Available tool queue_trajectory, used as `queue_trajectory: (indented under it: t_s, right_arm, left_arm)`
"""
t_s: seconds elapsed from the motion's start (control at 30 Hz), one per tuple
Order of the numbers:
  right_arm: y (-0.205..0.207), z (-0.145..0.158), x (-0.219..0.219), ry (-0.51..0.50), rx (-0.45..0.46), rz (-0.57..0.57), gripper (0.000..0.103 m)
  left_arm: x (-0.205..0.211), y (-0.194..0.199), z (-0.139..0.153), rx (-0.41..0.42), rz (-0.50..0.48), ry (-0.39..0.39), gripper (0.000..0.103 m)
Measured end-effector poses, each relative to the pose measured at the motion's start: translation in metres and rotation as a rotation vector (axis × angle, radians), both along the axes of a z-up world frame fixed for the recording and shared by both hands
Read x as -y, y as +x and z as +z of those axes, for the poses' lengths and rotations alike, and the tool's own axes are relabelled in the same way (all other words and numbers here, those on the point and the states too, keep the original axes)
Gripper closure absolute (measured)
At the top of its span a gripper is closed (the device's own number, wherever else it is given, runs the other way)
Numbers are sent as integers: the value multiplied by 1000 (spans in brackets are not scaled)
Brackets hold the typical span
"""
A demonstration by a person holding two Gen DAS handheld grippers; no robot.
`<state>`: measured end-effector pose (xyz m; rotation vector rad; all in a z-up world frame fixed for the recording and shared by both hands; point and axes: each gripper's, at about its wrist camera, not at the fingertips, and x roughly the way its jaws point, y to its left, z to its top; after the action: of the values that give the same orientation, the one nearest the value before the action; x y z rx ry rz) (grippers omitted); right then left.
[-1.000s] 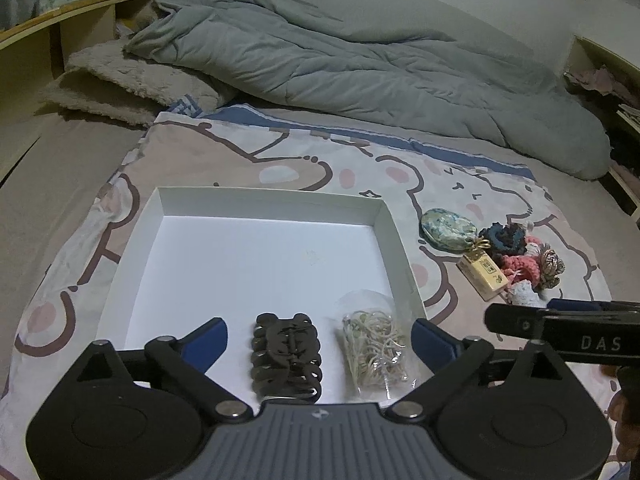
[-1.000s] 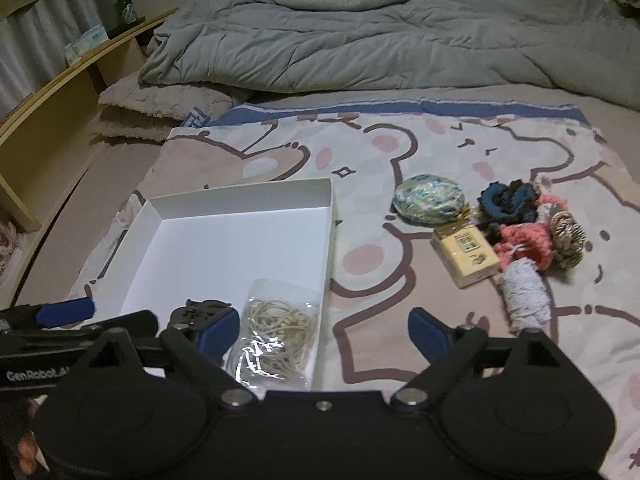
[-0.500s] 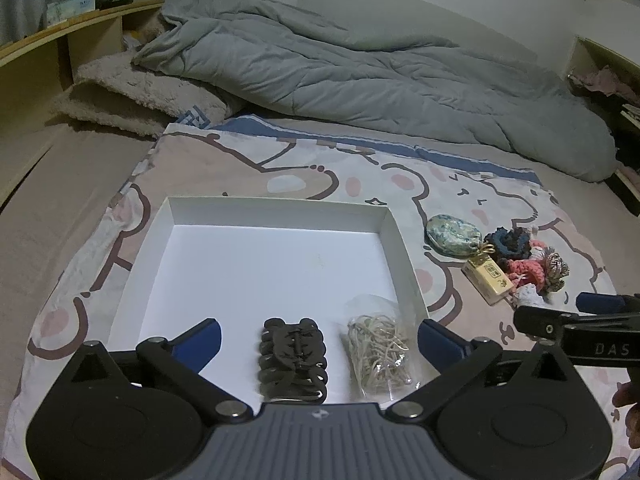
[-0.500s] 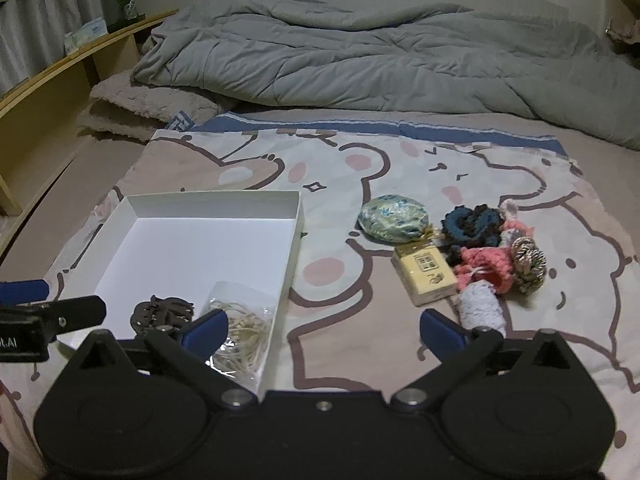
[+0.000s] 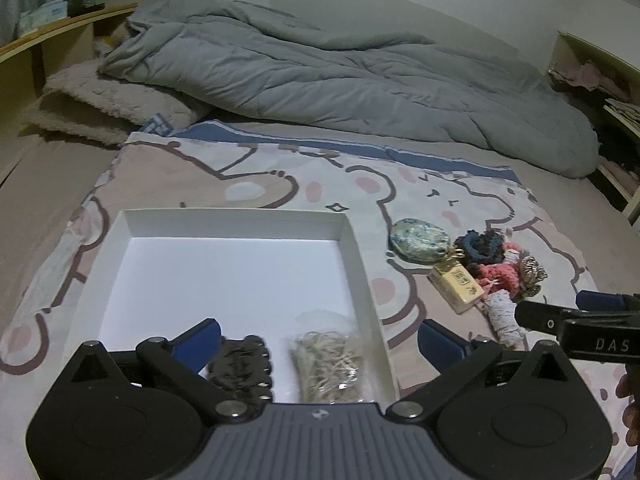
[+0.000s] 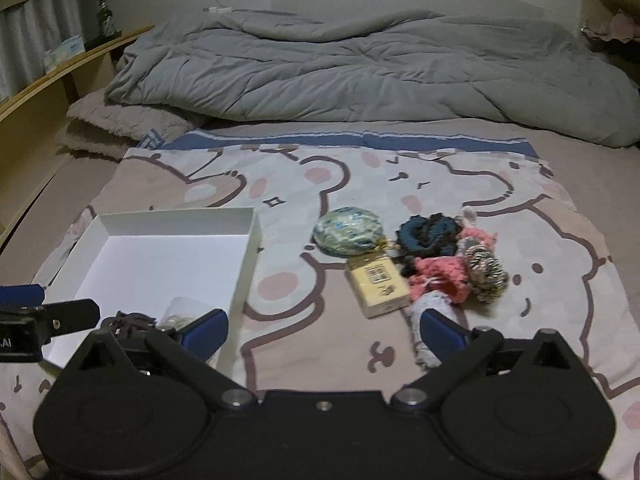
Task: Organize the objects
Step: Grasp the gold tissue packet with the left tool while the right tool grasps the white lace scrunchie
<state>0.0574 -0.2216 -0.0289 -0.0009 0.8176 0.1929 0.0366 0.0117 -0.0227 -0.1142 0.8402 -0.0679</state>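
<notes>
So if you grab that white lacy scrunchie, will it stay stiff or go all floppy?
Probably floppy: the white lacy scrunchie looks like soft gathered fabric, lying limp on the cartoon blanket. It's likely very light, so a push would slide it. It seems to have no hard edges, so it should squash rather than break.

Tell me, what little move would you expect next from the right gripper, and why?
Probably it eases forward and down toward the white scrunchie. The right gripper is open and holds nothing, and that scrunchie lies nearest its right finger, on the blanket outside the white box. The box already holds a dark hair claw and a bag of rubber bands, so the loose pile seems next.
</notes>
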Motion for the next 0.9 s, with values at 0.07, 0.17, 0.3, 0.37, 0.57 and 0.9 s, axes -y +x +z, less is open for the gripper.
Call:
queue_trajectory:
  t_s: [0.07, 0.17, 0.3, 0.37, 0.57, 0.9]
  right_arm:
    - [2, 1, 7, -6, 9, -11, 0]
    - [5, 2, 20, -2, 19, -28, 0]
    - [8, 1, 38, 7, 25, -63, 0]
    - [10, 1, 48, 9, 27, -83, 0]
    - [16, -1, 72, 3, 38, -123, 0]
    - [32, -16, 96, 5, 46, -139, 0]
  left_arm:
    - [6, 4, -1, 2, -8, -4, 0]
    - [15, 11, -4, -5, -15, -10, 0]
    - [27, 22, -5, -10, -24, -27, 0]
    - [33, 27, -6, -12, -32, -28, 0]
    - [51, 38, -13, 5, -54, -15, 0]
    - [67, 55, -24, -5, -100, -39, 0]
